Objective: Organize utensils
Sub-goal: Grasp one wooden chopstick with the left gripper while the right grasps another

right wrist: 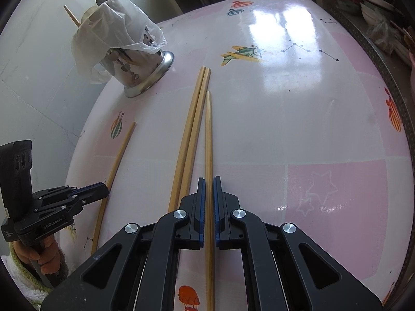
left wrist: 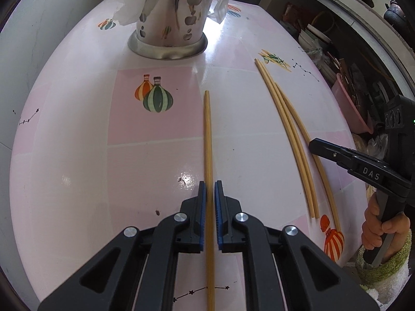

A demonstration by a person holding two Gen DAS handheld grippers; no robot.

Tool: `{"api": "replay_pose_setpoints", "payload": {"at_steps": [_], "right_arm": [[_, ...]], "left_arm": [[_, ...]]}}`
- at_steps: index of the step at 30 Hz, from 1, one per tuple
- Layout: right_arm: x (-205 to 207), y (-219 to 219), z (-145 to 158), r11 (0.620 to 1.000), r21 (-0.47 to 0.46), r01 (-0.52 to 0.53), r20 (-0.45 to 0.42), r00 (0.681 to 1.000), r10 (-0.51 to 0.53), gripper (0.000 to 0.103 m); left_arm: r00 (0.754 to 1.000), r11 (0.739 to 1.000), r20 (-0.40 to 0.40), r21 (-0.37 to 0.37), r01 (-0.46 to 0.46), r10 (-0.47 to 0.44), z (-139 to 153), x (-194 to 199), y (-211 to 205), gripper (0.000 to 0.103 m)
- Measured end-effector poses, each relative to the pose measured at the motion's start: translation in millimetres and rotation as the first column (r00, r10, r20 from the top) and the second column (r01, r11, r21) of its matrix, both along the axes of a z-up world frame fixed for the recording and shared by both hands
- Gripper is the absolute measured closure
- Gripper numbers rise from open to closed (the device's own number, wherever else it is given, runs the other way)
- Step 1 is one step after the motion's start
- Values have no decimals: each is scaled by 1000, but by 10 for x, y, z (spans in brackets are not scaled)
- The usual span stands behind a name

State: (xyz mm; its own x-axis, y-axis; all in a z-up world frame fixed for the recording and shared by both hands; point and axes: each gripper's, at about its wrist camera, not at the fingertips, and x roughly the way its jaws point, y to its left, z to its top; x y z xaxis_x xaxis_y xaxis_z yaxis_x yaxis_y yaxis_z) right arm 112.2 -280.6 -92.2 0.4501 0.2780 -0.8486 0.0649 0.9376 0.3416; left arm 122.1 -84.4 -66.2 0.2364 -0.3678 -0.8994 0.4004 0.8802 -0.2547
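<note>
Several wooden chopsticks lie on a pink-and-white table (left wrist: 77, 155) printed with balloons. My left gripper (left wrist: 210, 182) points down at the table and is shut on one chopstick (left wrist: 207, 134) that runs straight ahead between its blue pads. From the right wrist view, that left gripper (right wrist: 106, 190) pinches its chopstick (right wrist: 122, 150) low on the table. My right gripper (right wrist: 209, 178) is shut on another chopstick (right wrist: 208, 129); its tip (left wrist: 311, 143) shows from the side. A loose pair (right wrist: 192, 129) lies just left of it. A metal utensil holder (left wrist: 168, 33) draped with a plastic bag stands at the back.
A white wall borders the table on the left. Past the right table edge sit a pink basin (left wrist: 347, 103) and stacked dishes. The holder (right wrist: 137, 70) has chopsticks sticking out of it. A person's hands (left wrist: 376, 223) (right wrist: 44, 256) grip the handles.
</note>
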Motion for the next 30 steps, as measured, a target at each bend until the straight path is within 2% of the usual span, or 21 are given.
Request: {"api": "replay_pose_setpoints", "payload": {"at_steps": [4,12,21,24,27,30], "right_arm": [[0,-4,3,1000,2,0,1,1000,0,99],[0,-42,19,1000,11,-2,2,1000,2,99],[-6,-74,23,1000,16,-4,4,1000,4,99],[-9,-76,23,1000,16,-5,4,1000,5,99],[-11,-78,23,1000,17,-5,4,1000,4,99],[-9,-81,23,1000,15,-4,3,1000,4,99]], "left_arm": [[998,999,49,-11,32,-32,129,65,-58,84],[987,994,150,102,50,-65,111,369,-258,83],[982,982,166,178,65,-95,-38,571,-416,83],[977,978,190,201,61,-100,-52,562,-448,86],[973,974,212,220,45,-93,-61,545,-449,97],[977,982,202,186,32,-70,-60,575,-404,98]]}}
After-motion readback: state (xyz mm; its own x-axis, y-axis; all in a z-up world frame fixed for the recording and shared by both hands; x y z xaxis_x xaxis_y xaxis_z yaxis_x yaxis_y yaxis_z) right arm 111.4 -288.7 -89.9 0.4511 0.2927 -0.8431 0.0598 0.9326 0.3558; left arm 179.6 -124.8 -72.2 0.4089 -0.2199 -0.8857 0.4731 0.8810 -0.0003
